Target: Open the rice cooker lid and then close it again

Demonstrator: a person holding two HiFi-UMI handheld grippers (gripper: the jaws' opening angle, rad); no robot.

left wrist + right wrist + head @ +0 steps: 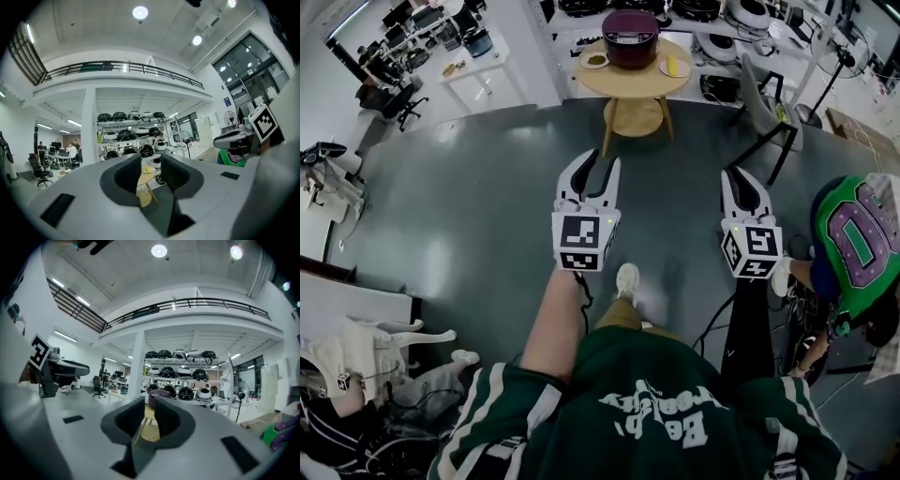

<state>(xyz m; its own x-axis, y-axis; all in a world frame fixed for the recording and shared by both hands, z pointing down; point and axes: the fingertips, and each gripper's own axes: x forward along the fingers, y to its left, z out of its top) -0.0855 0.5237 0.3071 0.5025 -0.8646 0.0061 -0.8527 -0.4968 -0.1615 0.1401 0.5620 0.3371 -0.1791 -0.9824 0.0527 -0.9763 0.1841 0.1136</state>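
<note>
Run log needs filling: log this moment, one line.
rice cooker: shut, on round table; left hand-held gripper: open, empty; right hand-held gripper: open, empty

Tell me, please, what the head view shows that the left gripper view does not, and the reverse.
Only the head view shows the maroon rice cooker, shut, and the person's green jersey. Only the left gripper view shows the ceiling lights and the balcony railing. Both show the round wooden table, its plate with a yellow item, the open, empty left claw and the right claw.
</note>
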